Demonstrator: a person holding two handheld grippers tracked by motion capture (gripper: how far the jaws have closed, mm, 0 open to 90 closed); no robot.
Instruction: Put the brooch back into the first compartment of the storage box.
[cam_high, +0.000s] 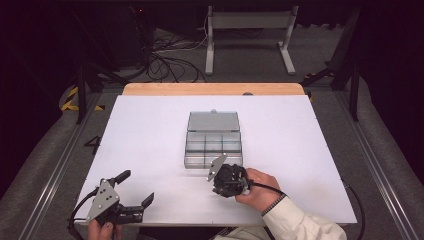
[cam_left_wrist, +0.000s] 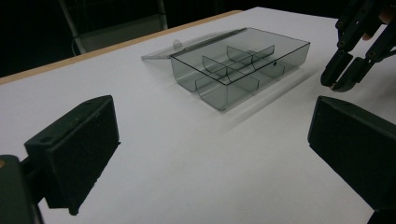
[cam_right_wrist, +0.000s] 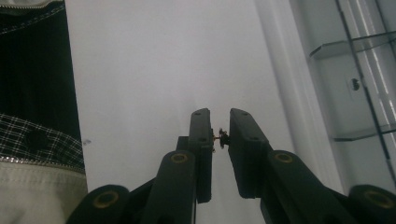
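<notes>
The white worktop (cam_high: 150, 130) had much free room to the left and right of the clear grey plastic compartment box (cam_high: 214, 145), which sat near its middle with the lid (cam_high: 213, 121) lying flat open toward the far edge. The right tool (cam_high: 225, 176) stood just beside the box's near side, its jaws clenched on a tiny brass and black part (cam_right_wrist: 221, 136). The left tool (cam_high: 135, 188) rested at the near left corner, jaws wide apart and holding nothing.

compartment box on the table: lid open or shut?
Open. The box has its lid folded flat on the table behind it, and the left gripper view looks straight onto the bare dividers; the compartments look empty.
</notes>
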